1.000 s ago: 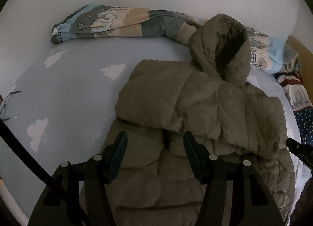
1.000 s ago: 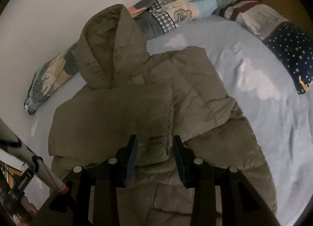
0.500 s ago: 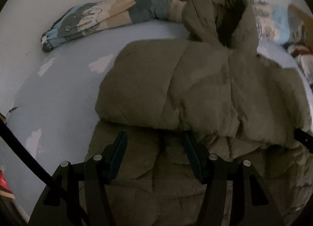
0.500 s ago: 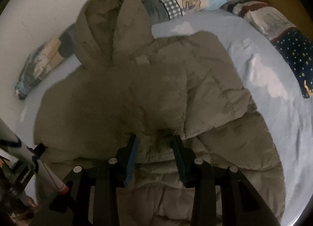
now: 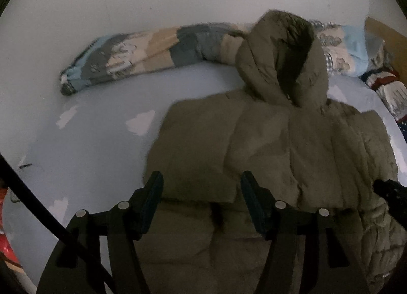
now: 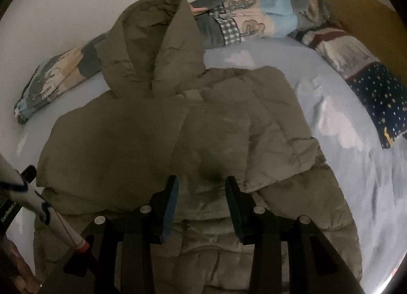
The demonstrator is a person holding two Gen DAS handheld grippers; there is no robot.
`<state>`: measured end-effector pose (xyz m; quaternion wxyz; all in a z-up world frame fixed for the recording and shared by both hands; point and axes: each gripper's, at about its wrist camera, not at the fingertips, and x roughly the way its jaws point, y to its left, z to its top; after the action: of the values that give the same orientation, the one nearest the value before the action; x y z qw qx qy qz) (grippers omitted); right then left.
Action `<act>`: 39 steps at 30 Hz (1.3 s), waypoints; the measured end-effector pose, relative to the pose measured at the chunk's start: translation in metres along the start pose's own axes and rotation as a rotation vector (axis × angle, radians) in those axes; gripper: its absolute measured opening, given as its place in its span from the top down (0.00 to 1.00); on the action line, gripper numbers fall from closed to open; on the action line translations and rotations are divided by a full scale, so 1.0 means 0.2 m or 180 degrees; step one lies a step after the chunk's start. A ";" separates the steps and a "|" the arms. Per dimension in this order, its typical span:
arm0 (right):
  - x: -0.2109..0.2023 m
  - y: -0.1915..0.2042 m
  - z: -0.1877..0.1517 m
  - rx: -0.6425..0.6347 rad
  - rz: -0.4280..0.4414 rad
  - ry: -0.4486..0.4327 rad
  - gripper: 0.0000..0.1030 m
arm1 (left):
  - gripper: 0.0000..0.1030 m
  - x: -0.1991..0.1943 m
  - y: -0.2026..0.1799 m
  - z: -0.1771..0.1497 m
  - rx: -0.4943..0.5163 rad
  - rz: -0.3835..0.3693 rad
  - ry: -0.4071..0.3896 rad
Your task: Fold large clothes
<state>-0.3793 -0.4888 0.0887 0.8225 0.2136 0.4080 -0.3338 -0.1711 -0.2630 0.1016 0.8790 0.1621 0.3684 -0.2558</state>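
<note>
An olive hooded puffer jacket (image 5: 279, 141) (image 6: 152, 128) lies face up on a pale blue sheet with white clouds (image 5: 89, 141). Its hood (image 5: 274, 65) points toward the wall. Both sleeves are folded in across the chest. My left gripper (image 5: 202, 192) hovers over the left folded sleeve near its lower edge. Its jaws are opening, and the fabric lies under them, not pinched. My right gripper (image 6: 201, 197) stands open over the middle of the chest where the sleeves meet, with nothing clamped between its fingers. Its dark tip (image 5: 389, 192) shows at the right edge of the left wrist view.
A rolled patchwork quilt (image 5: 142, 57) (image 6: 254, 21) runs along the white wall behind the hood. A starry dark blue pillow (image 6: 376, 95) and a wooden headboard (image 6: 356, 14) lie to the right. A black cable (image 5: 30, 197) and a white rod (image 6: 38, 205) cross the lower left corners.
Both grippers have slid forward over the jacket, so the folded sleeves' lower edges now sit closer to the fingers. The left jaws stand slightly wider apart.
</note>
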 end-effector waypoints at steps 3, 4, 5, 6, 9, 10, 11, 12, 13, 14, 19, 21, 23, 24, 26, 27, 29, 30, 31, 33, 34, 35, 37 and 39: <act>0.06 0.02 -0.02 -0.0058 0.0018 0.0103 0.60 | 0.39 0.07 -0.04 -0.01 0.0124 0.0012 0.0182; 0.08 0.02 -0.02 -0.0055 0.0022 0.0148 0.60 | 0.39 0.11 -0.05 -0.02 0.0159 0.0036 0.0262; 0.11 0.02 -0.03 -0.0022 0.0044 0.0217 0.60 | 0.39 0.13 -0.06 -0.02 0.0166 0.0048 0.0321; 0.12 0.01 -0.03 0.0004 0.0068 0.0261 0.60 | 0.39 0.15 -0.06 -0.02 0.0157 0.0040 0.0344; 0.12 -0.01 -0.01 0.0026 0.0110 0.0278 0.60 | 0.39 0.11 -0.05 -0.01 0.0061 -0.0006 0.0284; 0.11 -0.01 -0.01 0.0047 0.0129 0.0265 0.60 | 0.39 0.09 -0.05 -0.02 0.0040 -0.0029 0.0238; 0.09 -0.02 -0.01 0.0069 0.0147 0.0231 0.60 | 0.39 0.06 -0.05 -0.01 0.0019 -0.0032 0.0172; 0.07 -0.02 0.00 0.0087 0.0156 0.0192 0.59 | 0.39 0.03 -0.05 -0.01 0.0005 -0.0024 0.0082; 0.05 -0.03 0.00 0.0101 0.0164 0.0140 0.59 | 0.39 -0.01 -0.06 0.00 0.0007 -0.0037 -0.0009; 0.04 -0.03 0.00 0.0103 0.0173 0.0107 0.59 | 0.39 -0.02 -0.06 0.01 0.0013 -0.0042 -0.0051; -0.02 -0.03 0.02 0.0122 0.0222 -0.0046 0.59 | 0.39 -0.08 -0.09 0.02 0.0090 -0.0065 -0.0211; -0.02 -0.03 0.02 0.0111 0.0210 -0.0040 0.59 | 0.39 -0.09 -0.11 0.01 0.0137 -0.0080 -0.0219; 0.00 -0.03 0.02 0.0124 0.0201 -0.0004 0.59 | 0.39 -0.10 -0.13 0.00 0.0173 -0.0076 -0.0236; 0.01 -0.04 0.02 0.0135 0.0184 0.0018 0.59 | 0.39 -0.10 -0.13 0.00 0.0189 -0.0078 -0.0256; 0.02 -0.04 0.02 0.0146 0.0176 0.0027 0.59 | 0.39 -0.11 -0.14 0.00 0.0220 -0.0076 -0.0291; 0.02 -0.04 0.02 0.0149 0.0172 0.0017 0.59 | 0.39 -0.12 -0.15 0.00 0.0245 -0.0070 -0.0316; 0.02 -0.04 0.02 0.0141 0.0165 0.0001 0.59 | 0.39 -0.13 -0.16 0.00 0.0284 -0.0073 -0.0342; 0.02 -0.04 0.02 0.0138 0.0159 0.0006 0.59 | 0.39 -0.13 -0.17 0.00 0.0315 -0.0060 -0.0363; 0.03 -0.04 0.02 0.0138 0.0155 0.0014 0.59 | 0.39 -0.14 -0.18 -0.01 0.0339 -0.0052 -0.0380; 0.05 -0.04 0.02 0.0153 0.0146 0.0066 0.59 | 0.39 -0.14 -0.19 -0.01 0.0386 -0.0038 -0.0404; 0.06 -0.04 0.01 0.0153 0.0145 0.0084 0.59 | 0.39 -0.15 -0.19 -0.01 0.0401 -0.0031 -0.0413; 0.07 -0.04 0.01 0.0145 0.0136 0.0113 0.59 | 0.39 -0.15 -0.19 -0.01 0.0411 -0.0031 -0.0419; 0.08 -0.03 0.01 0.0141 0.0126 0.0149 0.59 | 0.39 -0.15 -0.19 -0.01 0.0416 -0.0037 -0.0421; 0.10 -0.03 0.00 0.0126 0.0120 0.0169 0.58 | 0.39 -0.15 -0.19 -0.01 0.0416 -0.0043 -0.0423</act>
<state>-0.3744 -0.5003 0.0732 0.8131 0.2463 0.4189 -0.3205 -0.2111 -0.2836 0.1186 0.8872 0.1993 0.2929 -0.2954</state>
